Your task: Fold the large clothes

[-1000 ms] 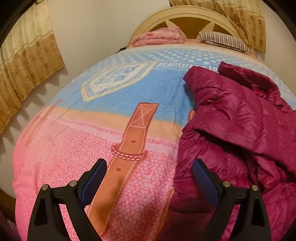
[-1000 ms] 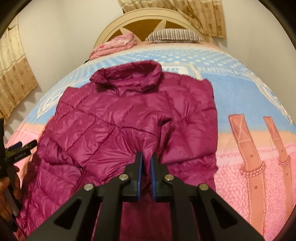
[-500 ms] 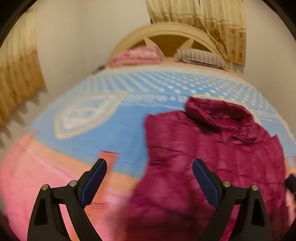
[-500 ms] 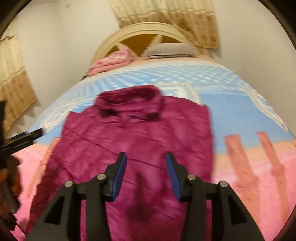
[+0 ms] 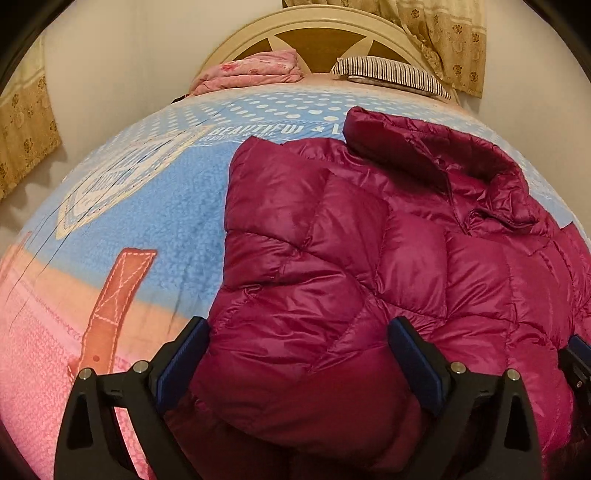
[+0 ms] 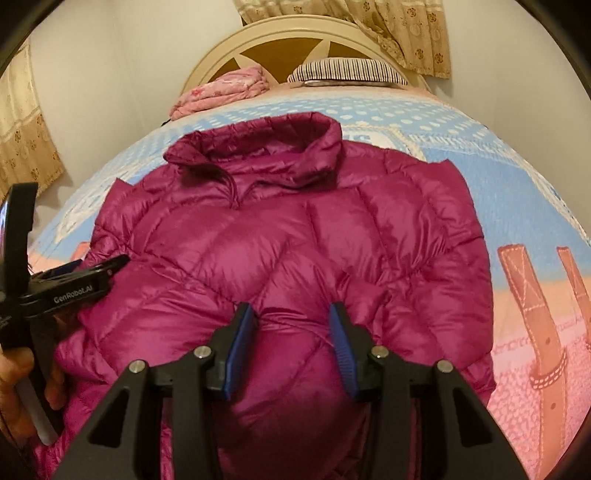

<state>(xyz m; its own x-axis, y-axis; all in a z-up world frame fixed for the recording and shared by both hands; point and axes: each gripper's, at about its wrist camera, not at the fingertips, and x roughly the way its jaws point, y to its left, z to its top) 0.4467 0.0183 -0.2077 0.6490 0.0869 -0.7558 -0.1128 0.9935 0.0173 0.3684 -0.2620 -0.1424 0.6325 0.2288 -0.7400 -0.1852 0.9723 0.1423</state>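
Left wrist view: your left gripper (image 5: pixel 297 363) hangs over the near left part of the magenta puffer jacket (image 5: pixel 369 258), jaws spread wide with nothing pinched between them. The blue pads (image 5: pixel 181 363) straddle a puffed bulge of quilting near the jacket's left edge; whether they touch the fabric you cannot tell from here. The jacket lies on the patterned blanket (image 5: pixel 147 229), its collar (image 5: pixel 436 155) at the far end toward the headboard (image 5: pixel 317 29), so its long axis runs from near to far, straight away from your jaws. The jacket's left edge sits just beside your left finger, with bare blanket beyond it. At the right border a dark tip of the right gripper (image 5: pixel 578 354) shows.

Right wrist view: your right gripper (image 6: pixel 291 349) is over the near middle of the jacket (image 6: pixel 295 240). Its jaws have just been opening and now stand partly apart; fabric bulges up between the pads (image 6: pixel 240 350) but is not clamped. The collar (image 6: pixel 258 151) lies dead ahead and far. The left gripper (image 6: pixel 74 284), held in a hand (image 6: pixel 22 380), rests at the jacket's left side. Judging by this layout, the coming fold takes the near hem toward the collar, and both hands are about equally close to that near edge, left hand at the left, right hand at the centre.
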